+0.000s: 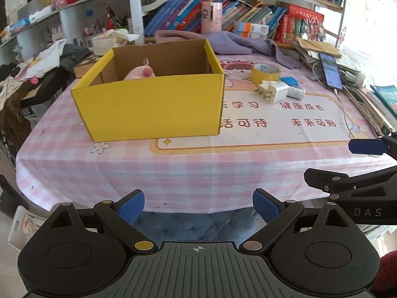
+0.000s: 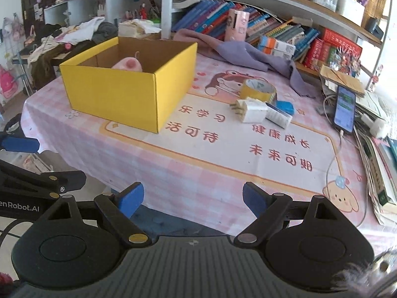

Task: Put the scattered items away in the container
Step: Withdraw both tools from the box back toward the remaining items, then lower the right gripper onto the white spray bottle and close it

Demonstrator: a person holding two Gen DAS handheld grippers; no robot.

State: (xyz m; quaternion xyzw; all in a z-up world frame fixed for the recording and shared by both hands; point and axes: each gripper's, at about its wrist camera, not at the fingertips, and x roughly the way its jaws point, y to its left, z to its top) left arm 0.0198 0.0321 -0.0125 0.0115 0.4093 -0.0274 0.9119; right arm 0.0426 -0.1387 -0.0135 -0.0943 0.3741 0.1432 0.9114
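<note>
Four loose items clustered right of the open yellow cardboard box (image 2: 129,87): a yellow roll of tape (image 2: 258,90), a white block-shaped plug adapter (image 2: 253,110), a white ribbed charger (image 2: 278,118) touching it, and a small blue flat piece (image 2: 285,107) just behind. Already inside the box, a pink plush toy (image 2: 127,65). Both tools at the near table edge, well apart from the cluster. Left gripper (image 1: 198,207): jaws apart, nothing between. Right gripper (image 2: 193,200): jaws wide apart, likewise empty.

Probably best to take the cluster with the right gripper, nearer that side. Start with the adapter at the front, approaching from above, pads across its flat sides, clear of the charger beside it. For the tape roll, pinch one wall through the hole. Lift over the box rim before letting go, beside the plush.
</note>
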